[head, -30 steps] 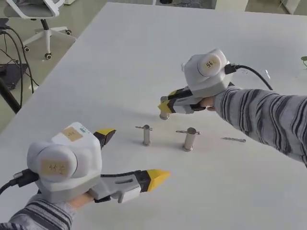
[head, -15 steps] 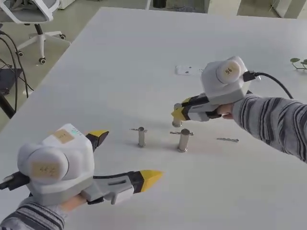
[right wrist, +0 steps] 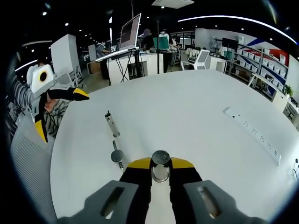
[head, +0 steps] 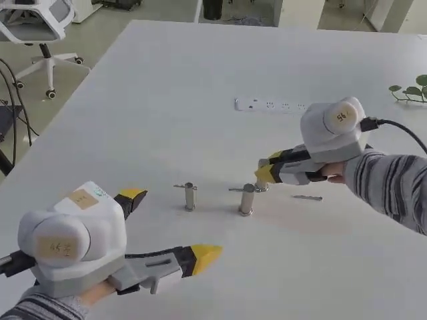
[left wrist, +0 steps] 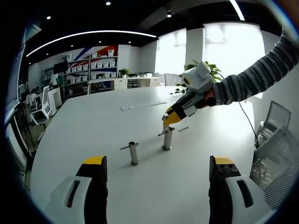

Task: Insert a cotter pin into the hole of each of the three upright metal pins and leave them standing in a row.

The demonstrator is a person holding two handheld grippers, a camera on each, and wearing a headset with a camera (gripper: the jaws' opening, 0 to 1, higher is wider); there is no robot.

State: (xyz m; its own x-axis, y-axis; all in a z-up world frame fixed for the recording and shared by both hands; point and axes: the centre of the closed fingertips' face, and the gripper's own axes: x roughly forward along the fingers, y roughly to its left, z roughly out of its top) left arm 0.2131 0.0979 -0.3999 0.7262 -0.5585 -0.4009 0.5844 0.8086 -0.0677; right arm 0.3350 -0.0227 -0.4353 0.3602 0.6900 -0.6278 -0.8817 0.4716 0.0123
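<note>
Two upright metal pins stand on the white table (head: 167, 87), each with a cotter pin through its hole: a left pin (head: 189, 197) (left wrist: 133, 153) (right wrist: 112, 125) and a middle pin (head: 247, 199) (left wrist: 167, 138) (right wrist: 117, 156). My right gripper (head: 265, 175) (right wrist: 160, 163) is shut on the third metal pin (right wrist: 160, 165) (head: 263, 185), upright, just behind and right of the middle pin. I cannot tell if it touches the table. A loose cotter pin (head: 307, 198) (left wrist: 183, 128) lies to the right. My left gripper (head: 170, 223) (left wrist: 159, 163) is open, near the front edge, holding nothing.
A white power strip (head: 270, 105) (right wrist: 252, 128) lies further back on the table. A small plant (head: 410, 90) sits at the far right edge. An office chair (head: 33, 20) stands on the floor beyond the table's left edge.
My right gripper has carried the third pin rightward, from behind the gap between the two standing pins to just right of the middle pin. The left gripper stays open.
</note>
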